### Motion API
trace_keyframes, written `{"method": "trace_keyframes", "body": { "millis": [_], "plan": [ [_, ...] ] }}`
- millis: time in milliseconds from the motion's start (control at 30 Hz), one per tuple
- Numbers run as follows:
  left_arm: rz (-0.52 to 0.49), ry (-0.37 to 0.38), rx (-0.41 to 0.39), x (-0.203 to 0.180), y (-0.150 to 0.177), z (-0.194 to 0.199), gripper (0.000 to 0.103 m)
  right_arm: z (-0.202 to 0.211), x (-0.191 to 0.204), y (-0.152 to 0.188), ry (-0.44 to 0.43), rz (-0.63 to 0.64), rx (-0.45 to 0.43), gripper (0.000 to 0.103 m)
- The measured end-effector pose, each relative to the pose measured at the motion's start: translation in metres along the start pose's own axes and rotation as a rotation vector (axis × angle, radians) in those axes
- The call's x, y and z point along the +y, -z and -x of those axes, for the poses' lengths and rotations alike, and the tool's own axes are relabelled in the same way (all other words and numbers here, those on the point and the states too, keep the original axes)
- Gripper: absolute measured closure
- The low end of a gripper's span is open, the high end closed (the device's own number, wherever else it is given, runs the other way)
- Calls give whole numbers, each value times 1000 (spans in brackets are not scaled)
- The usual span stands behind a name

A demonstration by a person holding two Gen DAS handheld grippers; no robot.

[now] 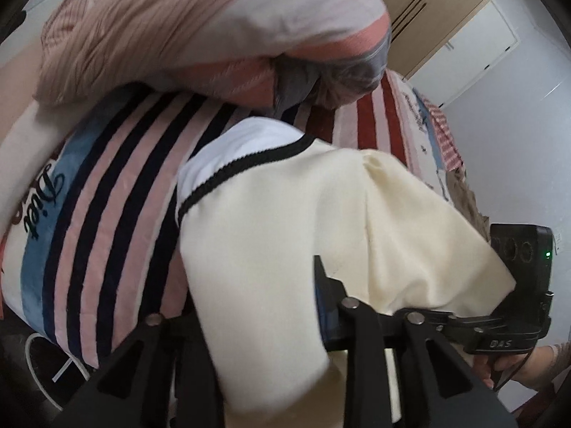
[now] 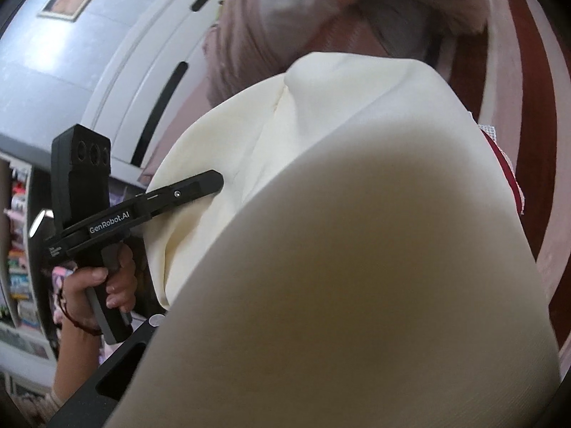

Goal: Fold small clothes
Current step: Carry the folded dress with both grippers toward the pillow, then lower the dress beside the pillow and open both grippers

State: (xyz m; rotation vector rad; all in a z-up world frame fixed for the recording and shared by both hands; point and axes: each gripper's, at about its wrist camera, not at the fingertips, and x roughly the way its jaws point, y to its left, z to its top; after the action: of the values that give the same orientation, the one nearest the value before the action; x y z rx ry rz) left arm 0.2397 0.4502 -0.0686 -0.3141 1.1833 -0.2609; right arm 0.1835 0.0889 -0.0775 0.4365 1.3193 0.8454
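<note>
One cream garment (image 1: 271, 235), trimmed with a black edging (image 1: 246, 174), is recorded as the landmark; it is held off the striped towel (image 1: 117, 192) that is spread beneath it, and is draped over both tools; one left gripper (image 1: 249, 349) is seen under the garment's lower edge, its fingers covered by cloth, so that whether it is pinching the fabric cannot be told; one right gripper (image 2: 321, 285) is likewise buried, the garment filling nearly the whole right wrist view, and its state cannot be told either, though from the left wrist view its fingers (image 1: 428, 315) are seen to run in under the garment's right edge; one hand (image 2: 103, 296) is seen at the garment's left in the right wrist view, around the left gripper's handle; one bundle of pink and grey bedding (image 1: 200, 32) lies beyond the garment; progress is judged early: no crease or finished fold is visible, the garment is lifted, not yet laid flat, and laying out, folding and setting aside are judged to remain; no folded clothes are visible.
</note>
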Motion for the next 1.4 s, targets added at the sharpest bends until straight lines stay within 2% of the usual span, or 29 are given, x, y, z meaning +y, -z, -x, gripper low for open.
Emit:
{"method": "trace_keyframes", "body": {
  "millis": [67, 200, 300, 367, 433, 567, 700, 900, 1000, 1067, 1300, 1400],
  "plan": [
    [-16, 1, 10, 4, 1, -6, 73, -2, -2, 0, 9, -1, -9, 77],
    [-23, 9, 16, 8, 0, -10, 66, 0, 5, -1, 29, 28, -6, 73],
    [-29, 4, 14, 6, 0, -6, 56, 3, 8, 2, 43, 29, 8, 67],
    [-29, -2, 6, 4, -1, -2, 45, 5, 8, 0, 57, 29, 20, 57],
    [-30, -14, -1, 4, -1, 1, 41, 8, 8, -2, 88, 36, 30, 48],
    [-41, -41, -11, 1, -1, 7, 40, 14, 9, 0, 100, 48, 39, 46],
    [-42, -63, -58, -4, 0, 20, 40, 25, 10, 4, 111, 57, 39, 45],
    [-14, -112, -150, -15, 3, 46, 39, 51, 16, 11, 154, 122, -7, 44],
    [-19, -141, -186, -23, 8, 56, 32, 63, 18, 15, 182, 166, -36, 44],
    [-24, -163, -209, -31, 13, 62, 31, 71, 19, 18, 193, 189, -53, 44],
    [-37, -252, -305, -80, 36, 86, 31, 118, 15, 45, 225, 259, -138, 40],
    [-75, -303, -363, -118, 50, 98, 24, 149, 9, 62, 238, 280, -195, 36]
  ]
}}
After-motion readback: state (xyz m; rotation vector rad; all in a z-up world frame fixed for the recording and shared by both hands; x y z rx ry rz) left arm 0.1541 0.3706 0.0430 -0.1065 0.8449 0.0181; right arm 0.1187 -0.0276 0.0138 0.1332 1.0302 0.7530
